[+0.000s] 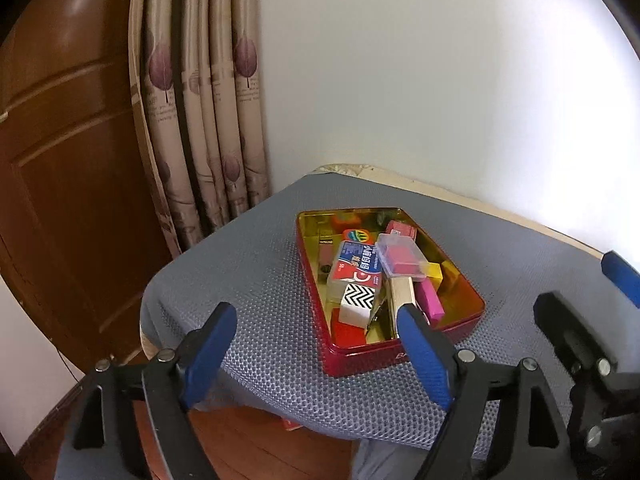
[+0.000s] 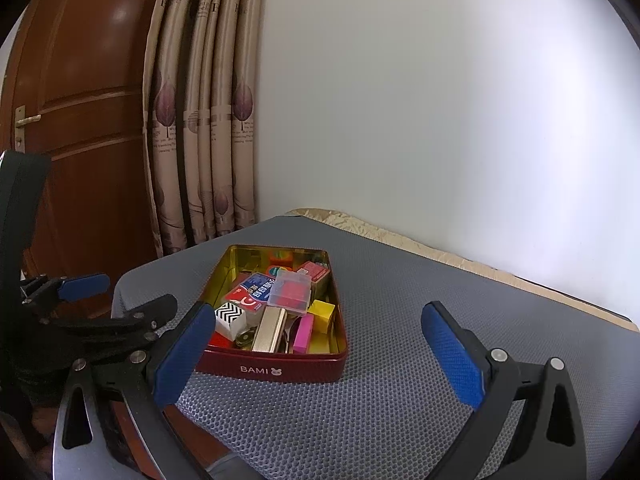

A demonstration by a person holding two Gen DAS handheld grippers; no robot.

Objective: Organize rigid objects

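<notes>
A red tin [image 1: 360, 356] [image 2: 304, 368] with a gold inside, marked BAMI, sits on the grey mesh mat [image 1: 248, 264] [image 2: 400, 320]. It holds several small items: a clear plastic case [image 1: 400, 258] [image 2: 290, 292] lying on top, a blue and red carton [image 1: 356, 266], a black-and-white zigzag block [image 1: 358, 300] [image 2: 230, 316], a gold bar [image 1: 400, 292] [image 2: 270, 334], a pink block [image 1: 430, 300] [image 2: 303, 334] and a yellow block [image 2: 322, 314]. My left gripper [image 1: 316, 320] [image 2: 120, 298] stands open just short of the tin's near corner, nothing between its fingers. My right gripper [image 2: 320, 316] [image 1: 592, 296] is open in front of the tin, holding nothing.
The mat covers a table whose beige edge [image 2: 400, 236] runs along a white wall. A patterned curtain [image 1: 208, 120] and a brown wooden door [image 1: 68, 140] stand to the left. The mat drops off at the near left corner over wooden flooring [image 1: 260, 440].
</notes>
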